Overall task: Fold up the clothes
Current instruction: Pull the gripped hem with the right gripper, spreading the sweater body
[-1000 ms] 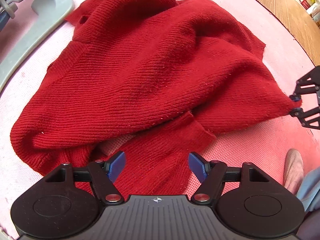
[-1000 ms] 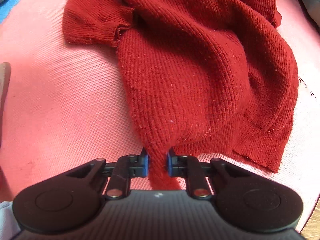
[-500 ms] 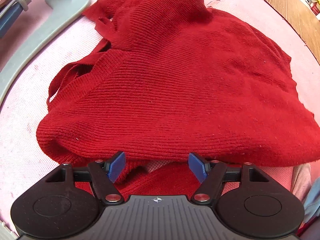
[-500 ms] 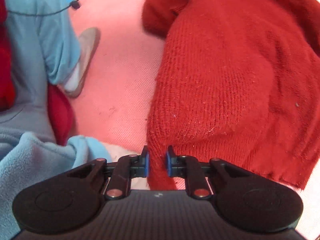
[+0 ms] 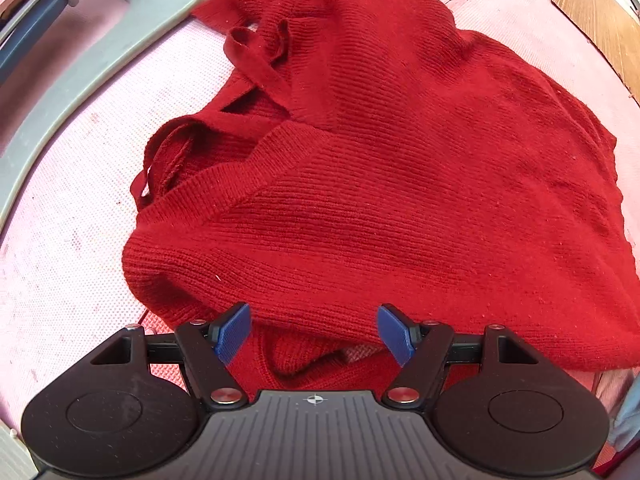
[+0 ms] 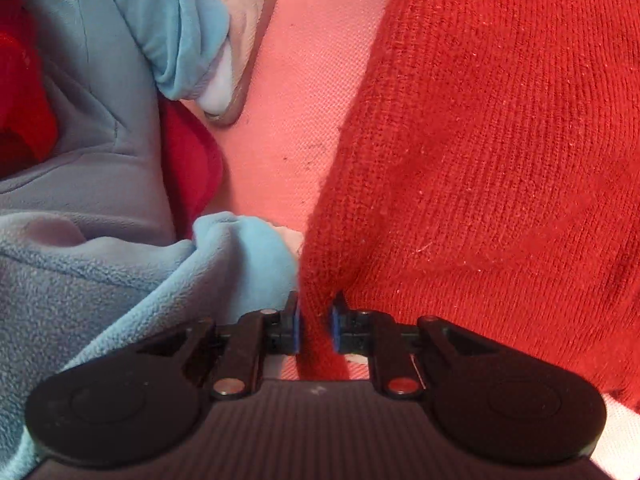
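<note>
Pinching red sweater (image 6: 500, 160) in right jaws, left jaws wide, no readable writing.

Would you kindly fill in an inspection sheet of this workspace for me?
Surface: pink foam mat, lightly speckled with marks.
Job's things: red knit sweater lying bunched, one layer folded over.
Clutter: grey curved plastic piece at the mat's edge; wooden board far right.
Grippers: left gripper open, nothing between its pads; right gripper shut on a sweater edge.
Cables: nothing seen.
Surroundings: person's light blue fleece sleeve, blue trouser leg and tan slipper.
</note>
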The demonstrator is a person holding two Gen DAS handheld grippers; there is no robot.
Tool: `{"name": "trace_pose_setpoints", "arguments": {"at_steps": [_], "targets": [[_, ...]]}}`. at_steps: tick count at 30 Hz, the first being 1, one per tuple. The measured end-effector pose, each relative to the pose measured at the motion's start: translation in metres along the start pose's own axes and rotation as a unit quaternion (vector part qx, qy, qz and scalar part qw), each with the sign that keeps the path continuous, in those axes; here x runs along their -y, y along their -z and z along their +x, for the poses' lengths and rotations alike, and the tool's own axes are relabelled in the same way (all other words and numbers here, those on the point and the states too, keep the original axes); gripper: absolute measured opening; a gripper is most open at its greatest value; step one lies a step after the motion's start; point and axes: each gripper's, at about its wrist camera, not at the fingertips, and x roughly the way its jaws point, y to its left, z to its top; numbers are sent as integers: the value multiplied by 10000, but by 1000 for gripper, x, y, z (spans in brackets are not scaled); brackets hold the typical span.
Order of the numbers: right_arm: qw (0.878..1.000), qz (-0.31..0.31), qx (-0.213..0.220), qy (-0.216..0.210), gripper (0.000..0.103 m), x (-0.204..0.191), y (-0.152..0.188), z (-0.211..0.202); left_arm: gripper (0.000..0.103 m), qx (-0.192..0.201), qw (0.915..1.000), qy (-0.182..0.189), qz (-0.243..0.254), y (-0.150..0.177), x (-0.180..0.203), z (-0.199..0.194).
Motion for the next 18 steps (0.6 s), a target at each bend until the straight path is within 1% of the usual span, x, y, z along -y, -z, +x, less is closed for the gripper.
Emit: {"name": "trace_pose_setpoints", "arguments": {"at_steps": [2,5,8,10,12,13,14,17,18], "targets": [[9999,50,-68,-122,15,-1,11,3,72,-13,10000,1,25,-4,0,1],[9998,41,-65,-200,16,2,7,5,72,-23,10000,10,74,-9,0,2],[9997,-1,-28,-260,16,-1,18,1,72,2,9999,14,138,-9,3,-2],[9996,-19,-18,-276,16,1,17,-4,72,15,9999,17,128,-7,5,-4],[9998,73,78,-168,18,7,24,1,72,17,9999,21,97,-7,6,-4],[9997,173,117,-97,24,11,24,1,72,16,9999,24,97,-6,7,-4],[9996,266,138,-5,37,16,21,0,72,14,9999,26,99,-5,8,-4],[9989,197,226,360,56,21,17,-11,72,38,9999,40,134,-3,13,-7],[9983,213,313,446,58,24,17,-20,72,52,9999,53,154,-4,16,-8]]}}
